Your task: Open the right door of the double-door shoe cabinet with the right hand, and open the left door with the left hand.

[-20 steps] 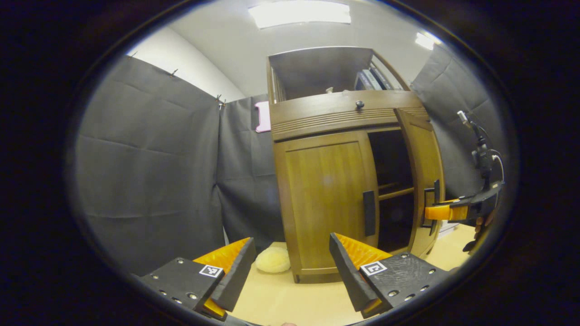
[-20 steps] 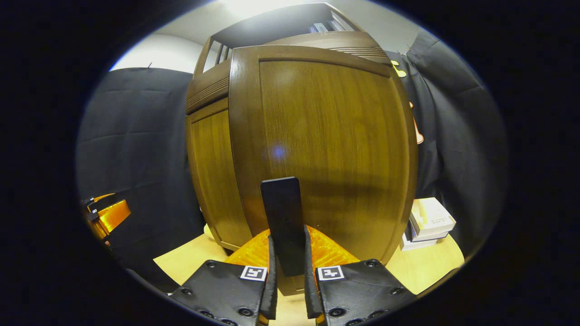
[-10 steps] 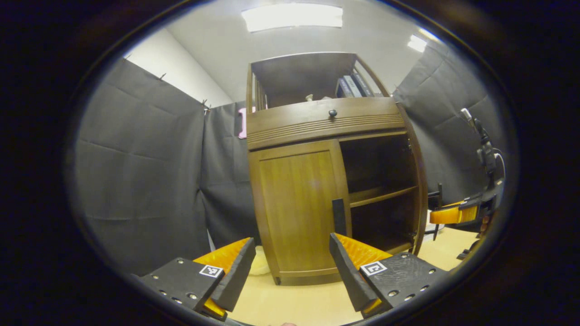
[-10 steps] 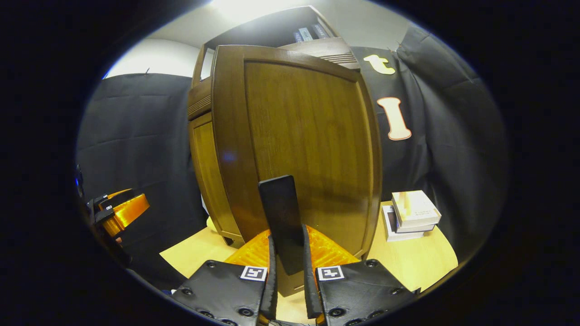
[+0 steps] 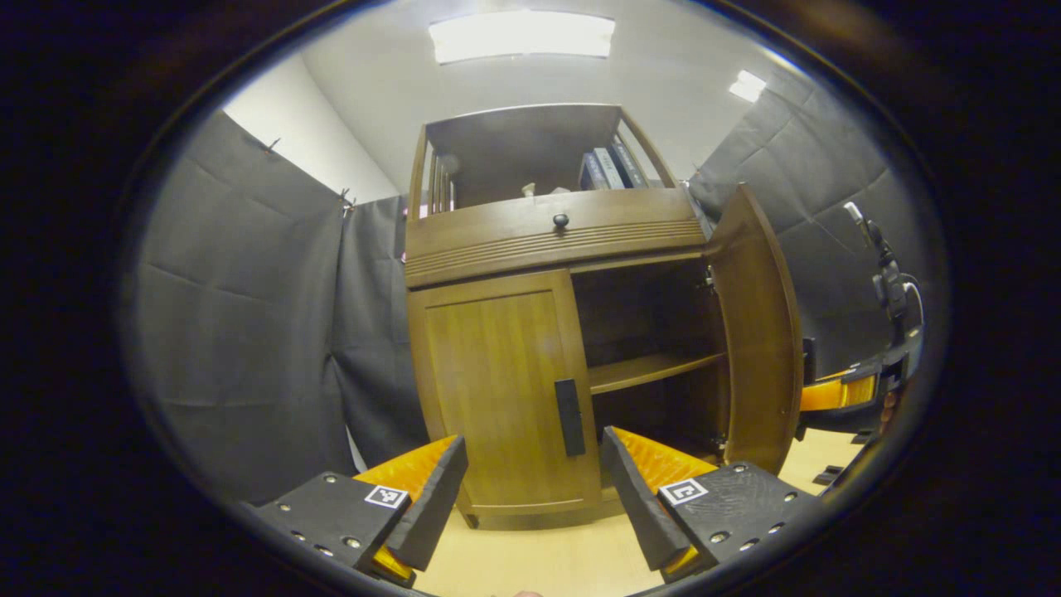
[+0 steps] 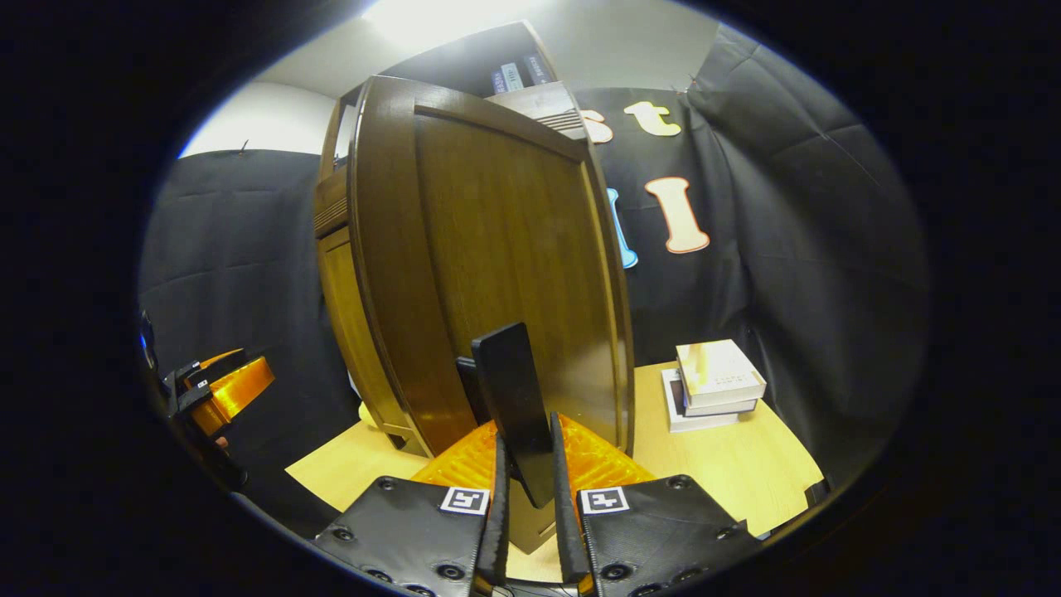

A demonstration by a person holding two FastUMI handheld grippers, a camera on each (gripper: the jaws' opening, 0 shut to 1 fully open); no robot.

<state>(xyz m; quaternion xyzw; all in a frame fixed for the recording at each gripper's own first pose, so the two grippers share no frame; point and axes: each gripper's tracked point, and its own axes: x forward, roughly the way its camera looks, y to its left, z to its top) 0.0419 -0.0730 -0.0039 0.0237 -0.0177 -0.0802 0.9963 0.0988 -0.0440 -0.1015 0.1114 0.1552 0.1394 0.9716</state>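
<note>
The right gripper is clamping the dark handle of the shoe cabinet's right door, which is standing swung wide at three o'clock of the exposed shelf. The left gripper is hovering with fingers spread, empty, near the closed left door, whose handle is sitting at twelve o'clock between its tips. Books are lying on the table.

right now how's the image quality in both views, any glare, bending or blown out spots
Left gripper view: the ceiling light is blown out white, and the fisheye bows the shoe cabinet and its open right door; focus looks sharp. Right gripper view: that door bulges strongly, with a sheen down its left edge; the ceiling overhead is overexposed, and the stacked books stay legible as shapes.
</note>
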